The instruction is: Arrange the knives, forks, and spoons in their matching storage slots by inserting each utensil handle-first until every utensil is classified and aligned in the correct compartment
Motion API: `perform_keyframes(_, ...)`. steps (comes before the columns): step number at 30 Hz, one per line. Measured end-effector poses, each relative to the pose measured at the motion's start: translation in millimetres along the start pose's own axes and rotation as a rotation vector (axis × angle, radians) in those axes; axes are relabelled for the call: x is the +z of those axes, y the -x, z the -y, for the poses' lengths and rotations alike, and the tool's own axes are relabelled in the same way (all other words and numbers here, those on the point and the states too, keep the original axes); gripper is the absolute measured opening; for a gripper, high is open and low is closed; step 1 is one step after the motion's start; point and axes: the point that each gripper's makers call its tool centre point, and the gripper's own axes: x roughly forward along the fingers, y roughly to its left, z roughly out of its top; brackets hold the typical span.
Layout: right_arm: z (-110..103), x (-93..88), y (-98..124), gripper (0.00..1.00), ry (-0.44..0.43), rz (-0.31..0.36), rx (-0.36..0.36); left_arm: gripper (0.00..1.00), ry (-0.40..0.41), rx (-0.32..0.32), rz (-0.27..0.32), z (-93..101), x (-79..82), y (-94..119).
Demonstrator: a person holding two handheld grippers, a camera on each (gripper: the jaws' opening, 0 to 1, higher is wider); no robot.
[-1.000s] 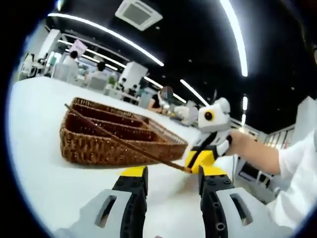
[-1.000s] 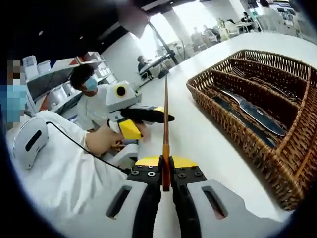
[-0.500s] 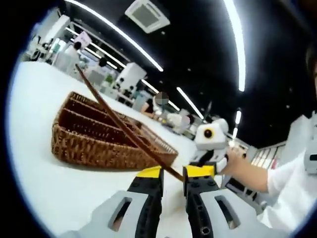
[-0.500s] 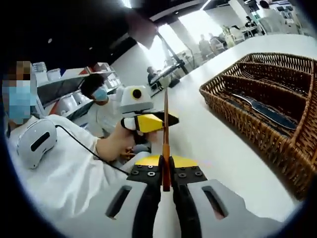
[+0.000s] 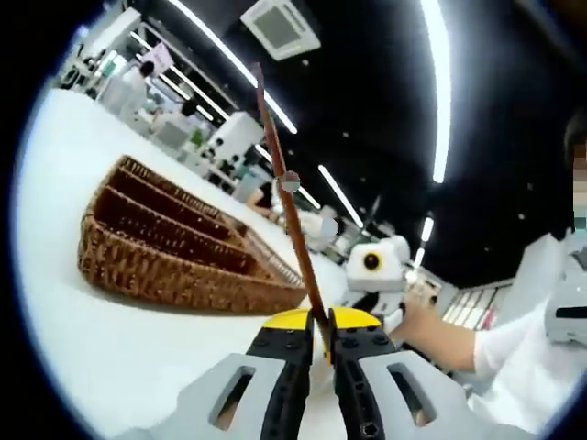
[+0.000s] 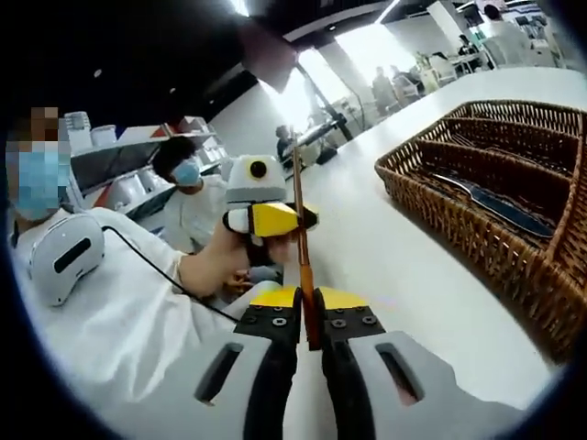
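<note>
A thin brown utensil (image 5: 286, 192) rises as a long rod from between the jaws of my left gripper (image 5: 323, 323), which is shut on it. I cannot tell what kind of utensil it is. In the right gripper view the same utensil (image 6: 303, 257) stands up from my right gripper (image 6: 309, 298), also shut on it. Farther up the rod, the left gripper (image 6: 275, 218) grips it with its yellow jaws. The woven basket (image 5: 174, 275) with long slots lies on the white table to the left. A knife (image 6: 495, 203) lies in one slot of the basket (image 6: 440, 206).
The right gripper's white body (image 5: 374, 266) and the hand (image 5: 431, 321) holding it sit just behind the left jaws. A masked person (image 6: 183, 197) sits beyond the table edge. White tabletop (image 6: 404, 266) runs between the grippers and the basket.
The left jaws have shut on the utensil, which first lay across the view and now points up. The right gripper has kept its hold. The left gripper came closer to the right one.
</note>
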Motion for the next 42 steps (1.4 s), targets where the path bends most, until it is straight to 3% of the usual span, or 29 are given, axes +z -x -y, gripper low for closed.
perform_keyframes(21, -6, -10.8, -5, 0.07, 0.023, -0.083, 0.013, 0.04, -0.066, -0.035, -0.066, 15.5, -6.2, -11)
perform_keyframes(29, -10, -8.6, -5, 0.06, 0.006, -0.067, 0.023, 0.05, -0.076, -0.031, -0.062, 15.0, -3.7, -12)
perform_keyframes(33, -11, -8.0, -5, 0.06, -0.008, -0.055, 0.025, 0.07, -0.191, -0.008, -0.05, 14.8, -2.3, -15)
perform_keyframes(35, -10, -2.8, -2, 0.06, -0.054, -0.022, 0.029, 0.09, -0.208, -0.005, -0.051, 16.2, -3.6, -16)
perform_keyframes(42, -3, 1.9, 7, 0.06, -0.128, 0.004, 0.005, 0.17, -0.29, 0.031, -0.027, 12.3, 2.6, -15)
